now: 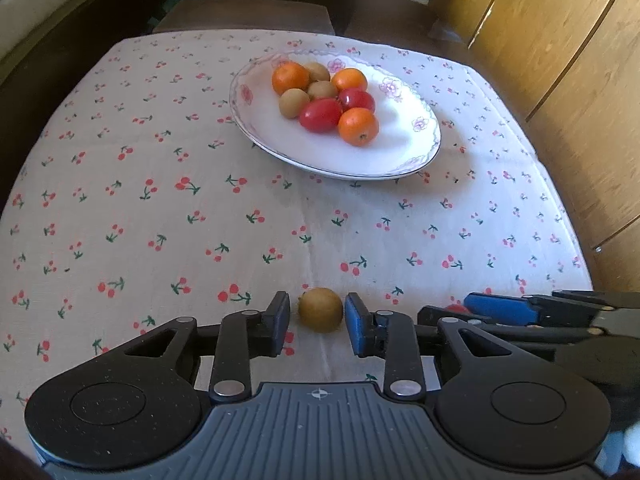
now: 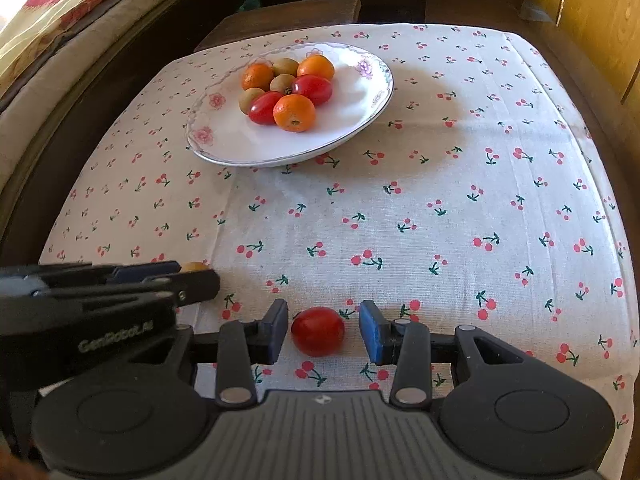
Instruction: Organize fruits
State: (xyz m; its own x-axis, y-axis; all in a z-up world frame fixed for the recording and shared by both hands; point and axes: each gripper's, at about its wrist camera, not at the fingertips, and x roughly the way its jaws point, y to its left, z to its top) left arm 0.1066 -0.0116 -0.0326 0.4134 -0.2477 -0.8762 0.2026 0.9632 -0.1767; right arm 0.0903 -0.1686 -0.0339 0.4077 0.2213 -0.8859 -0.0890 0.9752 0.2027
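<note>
Low over tablecloth: left gripper straddles kiwi, possibly touching; right gripper agape around tomato.

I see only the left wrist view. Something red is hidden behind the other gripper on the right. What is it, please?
Observer: A red tomato, lying on the tablecloth between the right gripper jaws.
Operator: Are these jaws closed on it?
Observer: No, they are open, with a gap on each side of the tomato.
Operator: Is there more loose fruit to the right of it?
Observer: None shows there, only bare cloth up to the table's right edge.
</note>
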